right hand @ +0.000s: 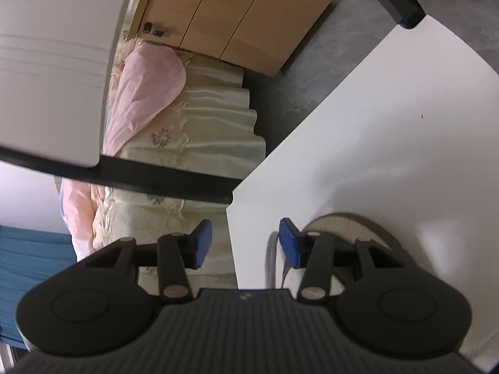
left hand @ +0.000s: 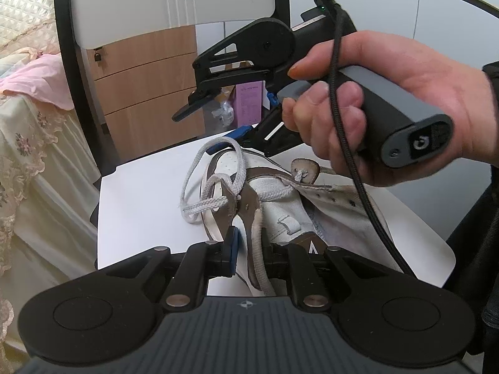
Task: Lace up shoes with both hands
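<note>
Left wrist view — L tool clamps shoe collar, R tool spread wide.

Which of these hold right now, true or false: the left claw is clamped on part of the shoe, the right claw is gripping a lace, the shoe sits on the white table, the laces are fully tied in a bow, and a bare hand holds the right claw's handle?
1. The left claw is clamped on part of the shoe. True: its jaws pinch the padded collar.
2. The right claw grips a lace. False: its jaws stand open with nothing between them.
3. The shoe sits on the white table. True.
4. The laces are tied in a bow. False: they lie in loose loops over the shoe.
5. A bare hand holds the right claw's handle. True.
</note>
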A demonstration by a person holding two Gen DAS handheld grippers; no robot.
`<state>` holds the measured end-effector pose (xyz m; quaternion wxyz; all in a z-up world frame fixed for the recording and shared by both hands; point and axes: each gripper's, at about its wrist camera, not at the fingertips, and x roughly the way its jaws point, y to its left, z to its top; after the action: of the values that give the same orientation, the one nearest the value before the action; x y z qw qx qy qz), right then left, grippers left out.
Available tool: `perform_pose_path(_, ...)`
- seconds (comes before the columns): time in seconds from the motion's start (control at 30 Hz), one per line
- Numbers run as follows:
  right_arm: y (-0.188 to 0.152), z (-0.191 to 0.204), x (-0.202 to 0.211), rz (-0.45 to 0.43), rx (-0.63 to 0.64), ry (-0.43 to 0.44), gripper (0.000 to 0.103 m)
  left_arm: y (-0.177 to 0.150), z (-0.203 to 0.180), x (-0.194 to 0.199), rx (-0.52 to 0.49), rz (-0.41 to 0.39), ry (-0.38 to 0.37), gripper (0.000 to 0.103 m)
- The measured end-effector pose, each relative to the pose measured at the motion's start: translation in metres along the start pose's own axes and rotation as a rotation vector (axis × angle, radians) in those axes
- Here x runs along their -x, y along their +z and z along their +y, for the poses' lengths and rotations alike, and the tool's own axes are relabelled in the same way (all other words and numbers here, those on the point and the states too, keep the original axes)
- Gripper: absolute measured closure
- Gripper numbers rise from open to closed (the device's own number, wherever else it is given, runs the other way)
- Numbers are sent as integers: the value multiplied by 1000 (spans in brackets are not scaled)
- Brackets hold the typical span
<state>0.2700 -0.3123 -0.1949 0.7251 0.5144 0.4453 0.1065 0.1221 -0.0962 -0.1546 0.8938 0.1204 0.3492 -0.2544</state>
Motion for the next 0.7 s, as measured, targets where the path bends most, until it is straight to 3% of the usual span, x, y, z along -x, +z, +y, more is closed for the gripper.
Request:
perform_pose_path(0.13,-8,2,6,39,-9,44,53,-2,-1,0,4,-6,14,88)
perform_pose_path(0.3,-23,6,25,27,-15,203,53,-1,-4,0,26,-7,32,87)
perform_pose_path(0.5,-37,5,62,-43,19,208,53,-2,-2,1,61,-7,50,87)
perform_pose_path(0.7,-60,0,95,-101,65,129,53,0,0,-4,73,-9,66,87)
